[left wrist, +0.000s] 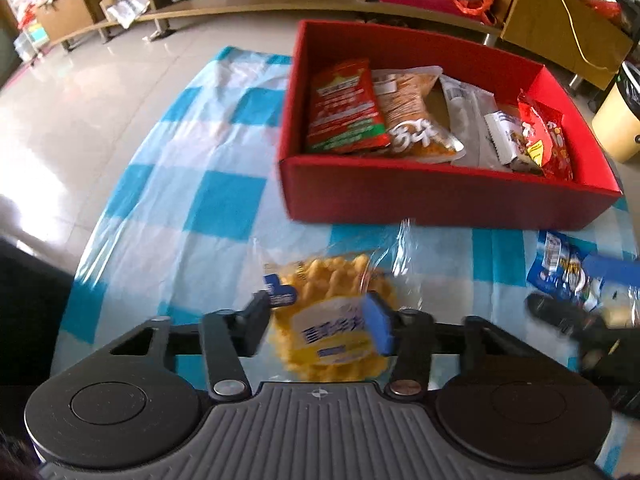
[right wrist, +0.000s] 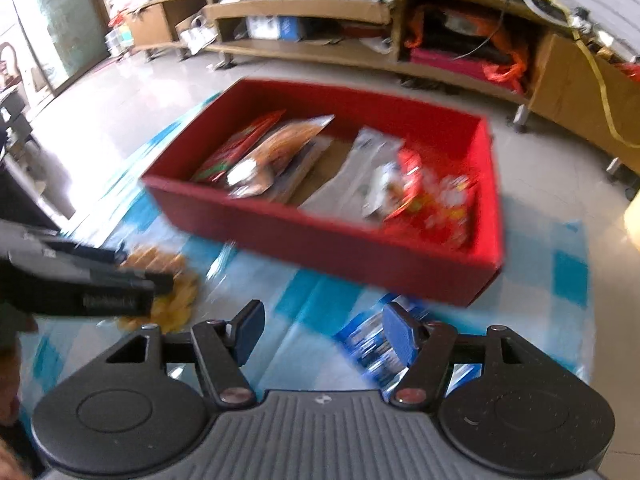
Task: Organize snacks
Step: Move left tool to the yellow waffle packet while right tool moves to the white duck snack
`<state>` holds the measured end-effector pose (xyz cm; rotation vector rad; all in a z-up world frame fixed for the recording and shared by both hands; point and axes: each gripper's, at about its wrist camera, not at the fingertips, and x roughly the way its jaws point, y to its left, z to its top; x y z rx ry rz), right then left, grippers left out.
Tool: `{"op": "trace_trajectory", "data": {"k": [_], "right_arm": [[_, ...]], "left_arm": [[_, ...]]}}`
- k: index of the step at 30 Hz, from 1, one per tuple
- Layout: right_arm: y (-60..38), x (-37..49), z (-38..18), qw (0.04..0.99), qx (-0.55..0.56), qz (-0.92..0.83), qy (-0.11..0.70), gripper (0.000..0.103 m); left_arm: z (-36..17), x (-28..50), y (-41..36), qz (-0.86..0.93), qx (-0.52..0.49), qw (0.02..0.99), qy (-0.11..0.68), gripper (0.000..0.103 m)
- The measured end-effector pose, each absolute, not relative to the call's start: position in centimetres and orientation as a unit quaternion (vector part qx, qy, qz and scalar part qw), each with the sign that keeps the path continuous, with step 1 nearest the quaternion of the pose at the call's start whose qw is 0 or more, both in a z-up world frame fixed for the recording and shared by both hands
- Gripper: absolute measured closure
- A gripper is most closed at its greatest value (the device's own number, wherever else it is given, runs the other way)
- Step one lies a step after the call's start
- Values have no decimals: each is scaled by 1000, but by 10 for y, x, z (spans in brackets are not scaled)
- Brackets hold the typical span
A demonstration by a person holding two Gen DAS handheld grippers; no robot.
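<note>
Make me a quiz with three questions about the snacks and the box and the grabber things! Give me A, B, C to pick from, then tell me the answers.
1. Where is the yellow waffle snack?
A. inside the red box
B. on the checked cloth, between the left gripper's fingers
C. on the wooden shelf

2. What colour is the box that holds the snacks?
A. green
B. white
C. red

3. How is the right gripper standing?
A. open, with nothing between its fingers
C. shut on a red packet
B. shut on the box wall

Answers:
1. B: the left gripper has a finger on each side of it, on the blue and white cloth.
2. C: its walls are red all round.
3. A: its fingers stand wide apart, and the blue packet lies on the cloth beside one finger.
</note>
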<state>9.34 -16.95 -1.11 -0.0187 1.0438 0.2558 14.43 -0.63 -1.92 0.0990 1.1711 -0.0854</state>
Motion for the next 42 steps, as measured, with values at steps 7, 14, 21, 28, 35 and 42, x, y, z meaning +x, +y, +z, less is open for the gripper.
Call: {"op": "trace_trajectory", "data": {"k": [7, 14, 21, 28, 35, 42], "right_arm": [[-118, 66, -32, 828, -15, 181, 530, 34], [-77, 61, -59, 820, -48, 193, 536, 29], [-88, 51, -57, 834, -80, 183, 515, 54], [-134, 46, -39, 839, -38, 153, 521, 55], [-155, 45, -27, 848, 8, 151, 508, 55], [-160, 45, -23, 845, 19, 156, 511, 55]], "left_arm": [[-11, 125, 27, -35, 3, 826, 563, 27], [0, 126, 51, -26, -37, 832, 553, 21], [-8, 128, 40, -39, -29, 825, 563, 16], [-18, 139, 15, -49, -18, 821, 568, 10], [-46, 165, -6, -18, -32, 805, 593, 1], [-59, 167, -28, -10, 3, 805, 594, 2]]}}
